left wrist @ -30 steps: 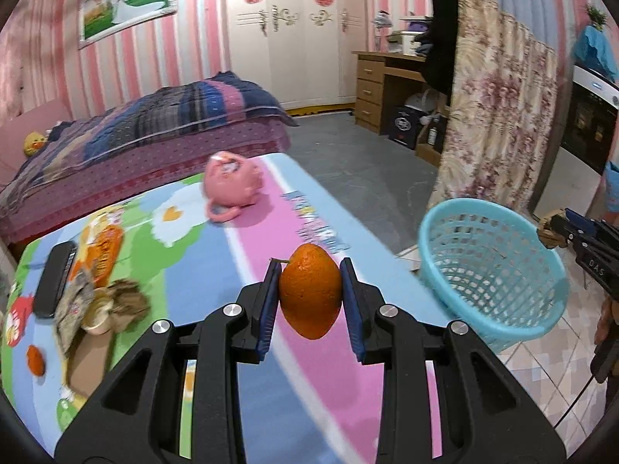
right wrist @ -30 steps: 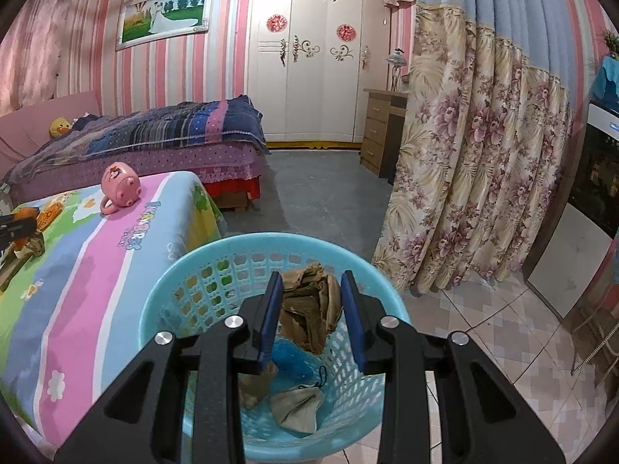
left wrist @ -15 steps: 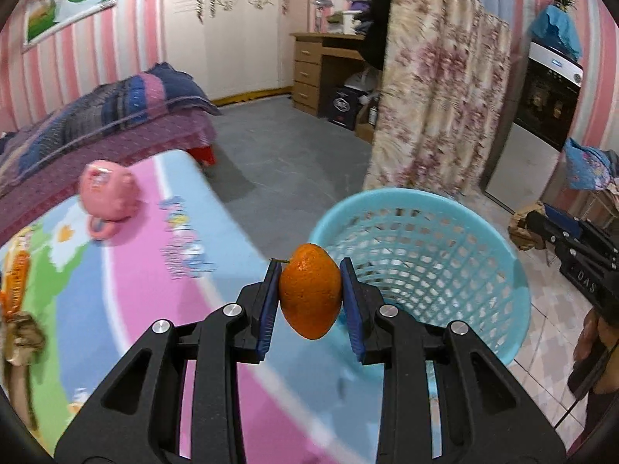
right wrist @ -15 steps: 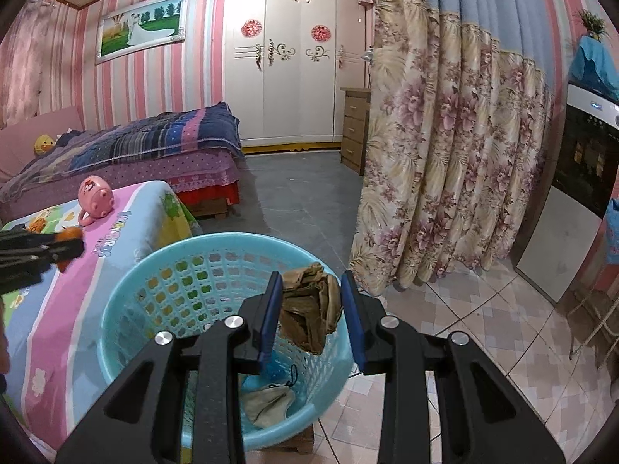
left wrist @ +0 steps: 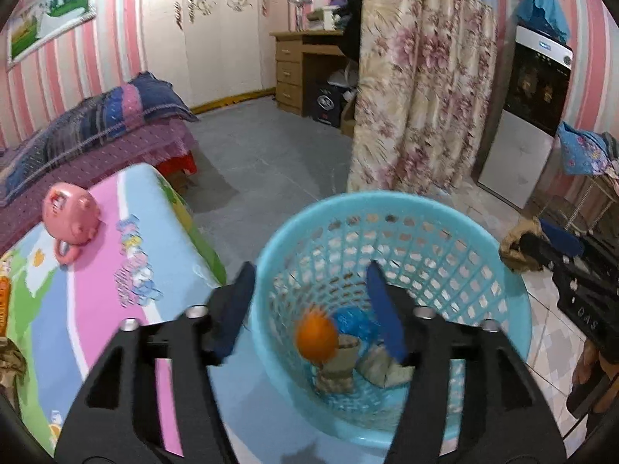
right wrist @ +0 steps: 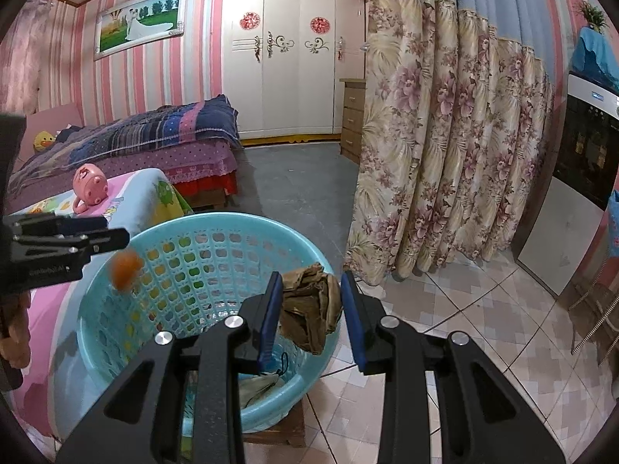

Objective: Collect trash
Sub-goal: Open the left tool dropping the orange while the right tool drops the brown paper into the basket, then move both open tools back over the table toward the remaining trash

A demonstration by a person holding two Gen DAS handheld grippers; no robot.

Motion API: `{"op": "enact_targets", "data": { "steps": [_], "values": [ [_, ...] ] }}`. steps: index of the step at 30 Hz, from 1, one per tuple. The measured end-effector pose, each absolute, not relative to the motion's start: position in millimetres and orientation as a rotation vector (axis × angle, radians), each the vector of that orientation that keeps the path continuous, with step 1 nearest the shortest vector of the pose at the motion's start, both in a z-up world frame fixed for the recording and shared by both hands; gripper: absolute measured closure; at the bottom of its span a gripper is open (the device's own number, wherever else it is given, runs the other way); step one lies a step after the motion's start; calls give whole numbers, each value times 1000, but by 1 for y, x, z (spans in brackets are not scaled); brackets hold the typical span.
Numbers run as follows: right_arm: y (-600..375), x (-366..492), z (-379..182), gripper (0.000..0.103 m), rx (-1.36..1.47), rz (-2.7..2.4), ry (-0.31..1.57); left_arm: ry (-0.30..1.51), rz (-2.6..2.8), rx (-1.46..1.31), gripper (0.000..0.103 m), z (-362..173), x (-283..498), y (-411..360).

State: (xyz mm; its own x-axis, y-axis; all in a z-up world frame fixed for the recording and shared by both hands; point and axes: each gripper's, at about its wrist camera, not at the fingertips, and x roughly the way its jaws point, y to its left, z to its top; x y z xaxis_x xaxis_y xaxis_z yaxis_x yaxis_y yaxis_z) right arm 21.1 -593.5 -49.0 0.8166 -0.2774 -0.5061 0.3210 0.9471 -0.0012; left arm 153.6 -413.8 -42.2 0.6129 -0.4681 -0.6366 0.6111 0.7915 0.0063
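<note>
Looking along the left gripper (left wrist: pixel 309 309), the two blue pads stand wide apart and the jaws are opening. An orange (left wrist: pixel 316 338) is between them but touches neither pad; it is blurred, free of the grip, and lies lower than the pad tips, inside the blue basket (left wrist: pixel 503 290). The left pad (left wrist: pixel 236 309) is over the basket's near rim on the side of the table, the right pad is over the inside of the basket. Below the orange, on the basket's bottom, lie brown paper scraps (left wrist: pixel 340 363) and a blue wrapper (left wrist: pixel 354 319). Left of the jaws is a table with a colourful cloth (left wrist: pixel 96 309), and a pink toy (left wrist: pixel 69 216) stands on it. Far right of the jaws the right gripper (left wrist: pixel 541 249) shows from the side with a brown wad in it.

From the right wrist view, the right gripper (right wrist: pixel 309 309) has its jaws narrow, and they hold a crumpled brown paper wad (right wrist: pixel 311 307); both pads press on it. The wad hangs over the near edge of the basket (right wrist: pixel 232 220). Beyond the jaws and to the left, the orange (right wrist: pixel 124 268) is blurred in the air, just under the tip of the left gripper (right wrist: pixel 112 237) and just inside the basket's far rim. A grey scrap (right wrist: pixel 259 386) lies on the basket's bottom, below the left pad. To the right of the jaws hangs a flowered curtain (right wrist: pixel 445 154) over a tiled floor.
</note>
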Motion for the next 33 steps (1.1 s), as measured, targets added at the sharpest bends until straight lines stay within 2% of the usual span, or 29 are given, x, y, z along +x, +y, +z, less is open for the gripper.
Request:
{"op": "enact_targets", "data": {
  "steps": [2,3,5,13,17,18,19,21,25,33],
  "values": [
    [-590,23,-48,71,80,-312,525,648,-609,223,31,-36,156,-406],
    [-589,24,-48,71,77,-308,524,640,-583,221,22,-32,157,-399],
    [-585,28,-48,71,71,-297,527,620,-545,210,13,-27,158,-386],
    [-567,62,-57,70,65,-245,566,592,-452,177,7,-16,150,-323],
    [-557,76,-56,64,52,-234,568,575,-417,156,7,-6,147,-294],
    [-554,78,-55,56,54,-227,567,567,-404,152,7,-3,145,-285],
    [-550,79,-53,36,49,-235,561,562,-394,144,7,0,144,-277],
    [-544,78,-50,20,37,-262,537,559,-374,122,6,6,141,-256],
    [-532,79,-45,10,43,-293,538,540,-329,105,6,12,135,-222],
    [-467,70,-11,5,-22,-245,460,530,-232,57,6,25,129,-145]
  ]
}}
